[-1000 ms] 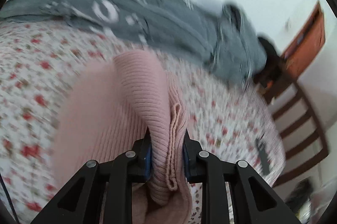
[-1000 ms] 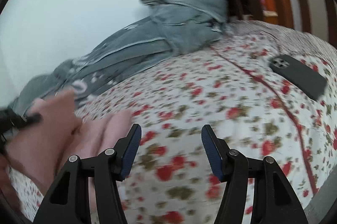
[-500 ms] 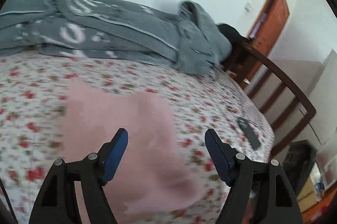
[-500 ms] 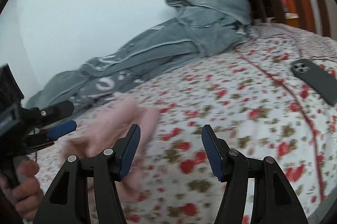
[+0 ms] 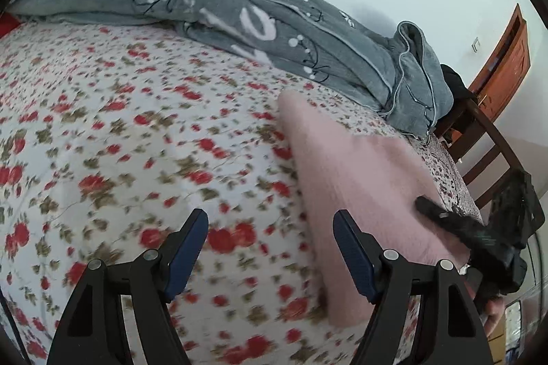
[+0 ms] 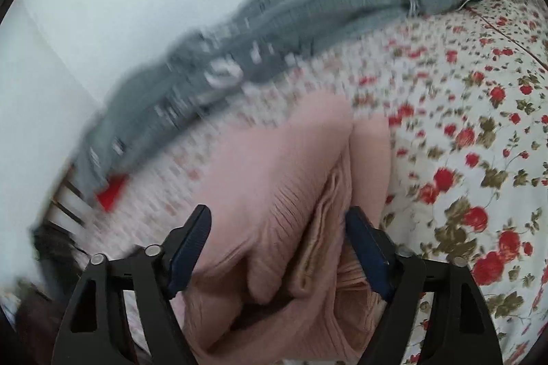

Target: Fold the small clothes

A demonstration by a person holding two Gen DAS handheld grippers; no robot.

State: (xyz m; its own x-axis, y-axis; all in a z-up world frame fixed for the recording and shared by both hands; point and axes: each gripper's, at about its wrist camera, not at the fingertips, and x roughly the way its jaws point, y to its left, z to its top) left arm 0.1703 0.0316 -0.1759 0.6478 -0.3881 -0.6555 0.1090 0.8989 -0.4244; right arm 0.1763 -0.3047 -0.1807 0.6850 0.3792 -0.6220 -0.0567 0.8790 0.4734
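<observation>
A pink ribbed knit garment (image 5: 359, 190) lies on the floral bedsheet (image 5: 120, 132), right of my left gripper. My left gripper (image 5: 270, 248) is open and empty over bare sheet, its right finger at the garment's edge. In the right wrist view the garment (image 6: 284, 180) lies bunched in folds, and my right gripper (image 6: 279, 248) is open with its fingers on either side of those folds. The right gripper also shows in the left wrist view (image 5: 479, 234), at the garment's right side.
A grey blanket (image 5: 239, 12) is heaped along the bed's far side by the white wall. A wooden chair (image 5: 486, 138) and a brown door (image 5: 503, 63) stand beyond the bed's right end. A red item (image 6: 109, 193) lies at the bed's left edge.
My left gripper let go of the pink garment, opened and swung left over bare sheet. My right gripper moved left over the garment and now straddles its folds.
</observation>
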